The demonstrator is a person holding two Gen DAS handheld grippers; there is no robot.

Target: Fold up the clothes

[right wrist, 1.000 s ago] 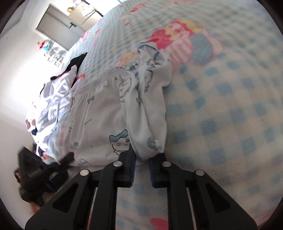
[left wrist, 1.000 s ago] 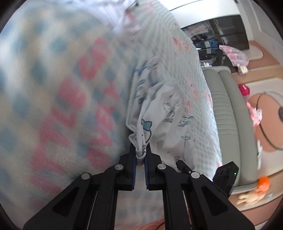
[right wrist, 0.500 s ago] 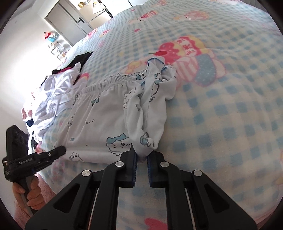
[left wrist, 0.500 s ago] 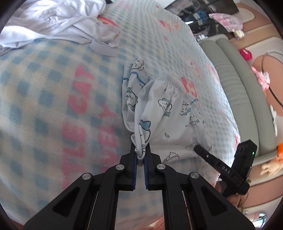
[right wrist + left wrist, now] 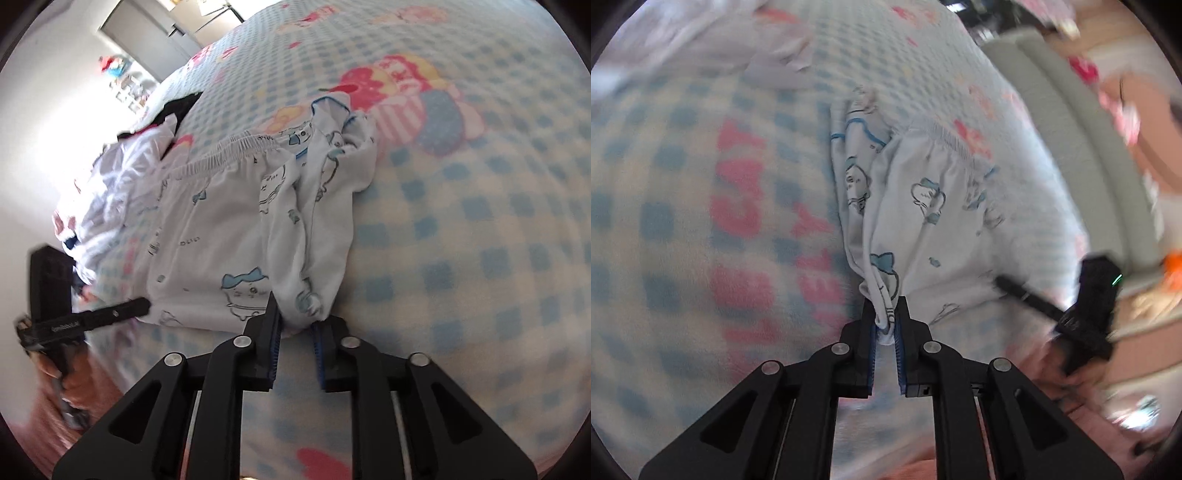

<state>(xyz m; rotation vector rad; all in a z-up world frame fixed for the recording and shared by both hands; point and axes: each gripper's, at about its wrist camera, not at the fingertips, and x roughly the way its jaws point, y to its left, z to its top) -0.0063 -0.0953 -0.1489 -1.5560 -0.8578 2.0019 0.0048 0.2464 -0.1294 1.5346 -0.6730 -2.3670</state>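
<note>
Both grippers' jaws have just been opening: shorts point(image 5: 923, 221) hem sits between left gripper point(image 5: 886, 328) pads at frame centre; right gripper point(image 5: 295, 328) released, hem at its tips.

Daylight fills both views, bright and soft. In the right wrist view it floods in from nine to ten o'clock, bleaching the wall point(image 5: 44, 122) and the white clothes pile point(image 5: 110, 184) to glare. The left wrist view is smeared by motion blur, worst toward two to four o'clock; the checked blanket point(image 5: 665, 221) is hazy. Fisheye distortion bends every edge into a dark circular rim. Shadows are faint, lying under the printed garment point(image 5: 207, 236).
</note>
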